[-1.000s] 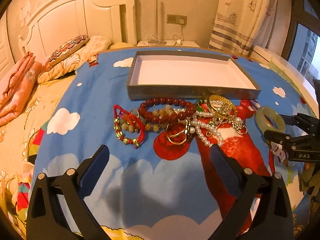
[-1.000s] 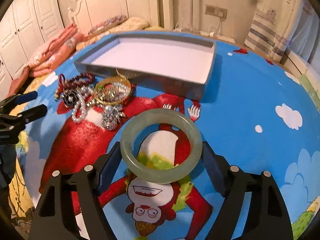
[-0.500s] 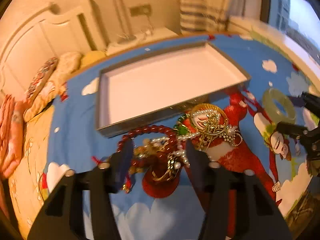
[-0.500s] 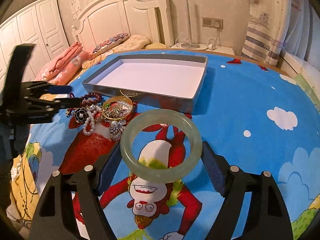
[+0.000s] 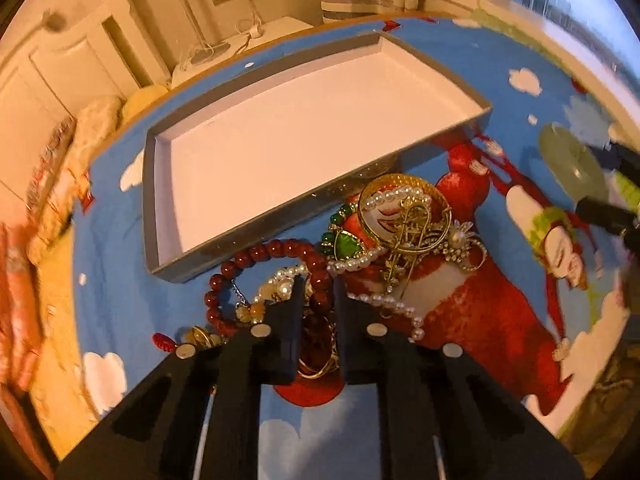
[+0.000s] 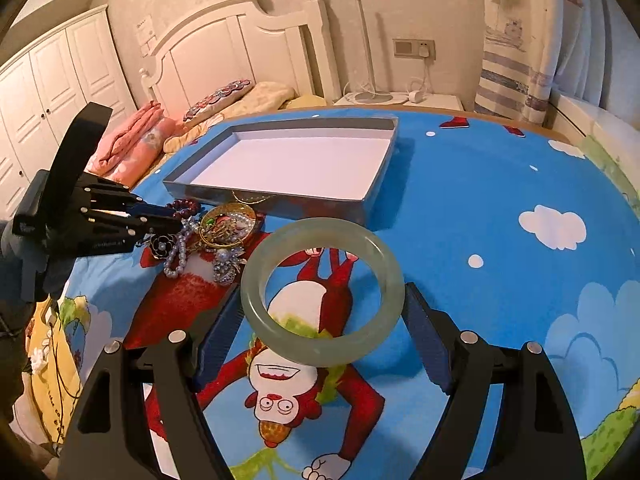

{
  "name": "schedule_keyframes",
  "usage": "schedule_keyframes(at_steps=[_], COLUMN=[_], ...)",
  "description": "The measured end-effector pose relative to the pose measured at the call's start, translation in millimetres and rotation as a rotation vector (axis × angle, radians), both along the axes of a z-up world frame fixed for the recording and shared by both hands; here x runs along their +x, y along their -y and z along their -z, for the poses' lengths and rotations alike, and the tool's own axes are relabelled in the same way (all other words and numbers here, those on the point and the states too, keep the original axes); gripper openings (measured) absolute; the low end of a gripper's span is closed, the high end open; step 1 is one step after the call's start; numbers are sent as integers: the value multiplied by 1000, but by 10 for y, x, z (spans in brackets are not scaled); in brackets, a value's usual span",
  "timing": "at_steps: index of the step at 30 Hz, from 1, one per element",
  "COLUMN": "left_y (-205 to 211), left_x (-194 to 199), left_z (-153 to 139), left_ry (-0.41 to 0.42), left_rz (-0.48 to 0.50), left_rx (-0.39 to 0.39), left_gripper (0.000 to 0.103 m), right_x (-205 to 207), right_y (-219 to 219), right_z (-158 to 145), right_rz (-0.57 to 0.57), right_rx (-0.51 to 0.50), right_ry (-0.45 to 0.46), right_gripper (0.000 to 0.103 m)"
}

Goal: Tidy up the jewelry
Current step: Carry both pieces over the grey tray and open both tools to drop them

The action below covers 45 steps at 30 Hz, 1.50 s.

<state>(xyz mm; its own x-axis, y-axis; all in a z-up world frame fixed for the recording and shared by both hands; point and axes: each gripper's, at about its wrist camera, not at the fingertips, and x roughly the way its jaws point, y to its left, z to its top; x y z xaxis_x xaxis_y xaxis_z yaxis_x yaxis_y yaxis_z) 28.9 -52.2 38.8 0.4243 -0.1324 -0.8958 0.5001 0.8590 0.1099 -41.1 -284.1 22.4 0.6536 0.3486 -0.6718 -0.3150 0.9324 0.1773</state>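
Observation:
A pile of jewelry (image 5: 384, 236) lies on the cartoon bedspread in front of a grey tray (image 5: 152, 184) with a white, empty floor. The pile holds a dark red bead bracelet (image 5: 276, 252), pearl strands (image 5: 384, 300) and gold pieces. My left gripper (image 5: 318, 284) is down in the pile, its jaws nearly closed around the red bead bracelet. My right gripper (image 6: 322, 316) is shut on a pale green jade bangle (image 6: 280, 344), held above the bedspread to the right of the pile (image 6: 216, 236). The bangle also shows in the left wrist view (image 5: 568, 164).
The tray (image 6: 372, 196) lies just behind the bangle. Pillows and folded pink bedding (image 6: 132, 132) lie by the white headboard (image 6: 240, 52). A nightstand with a lamp and cables (image 6: 400, 98) stands behind the bed. A curtain (image 6: 516, 60) hangs at the right.
My left gripper has moved forward into the pile and its jaws have closed from wide open onto the red bead bracelet. My right gripper has lifted slightly, still holding the bangle.

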Motion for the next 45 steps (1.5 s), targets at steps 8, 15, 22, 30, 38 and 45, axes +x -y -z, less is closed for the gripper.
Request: schedule_keyframes(at_steps=[8,15,22,30,38,45], left_y=[-371,-705,-752,-603,-567,-504], left_x=[-27,16,101,412,839,1197], left_z=[-319,-618,-919,-1191,-1035,-816], left_ry=[31,51,103,154,153,173], left_rz=[-76,-132,-134,-122,-156,-188], left_rx=[-177,-279,-309,-299,-237,-131], left_gripper=[11,11,11,11,11,11], right_x=[-5,37,231,704,1176,1618], right_y=[-8,-101,-261,-431,-577,-738], right_z=[-89,-193,-296,-321,-223,-46], right_rz=[1,-11,-35,-43,-46,-40], right_rx=[6,-7,-34,-27,-33,-78], right_ry=[27,50,73,63,14,-37], right_gripper=[77,77,77,77,77,77])
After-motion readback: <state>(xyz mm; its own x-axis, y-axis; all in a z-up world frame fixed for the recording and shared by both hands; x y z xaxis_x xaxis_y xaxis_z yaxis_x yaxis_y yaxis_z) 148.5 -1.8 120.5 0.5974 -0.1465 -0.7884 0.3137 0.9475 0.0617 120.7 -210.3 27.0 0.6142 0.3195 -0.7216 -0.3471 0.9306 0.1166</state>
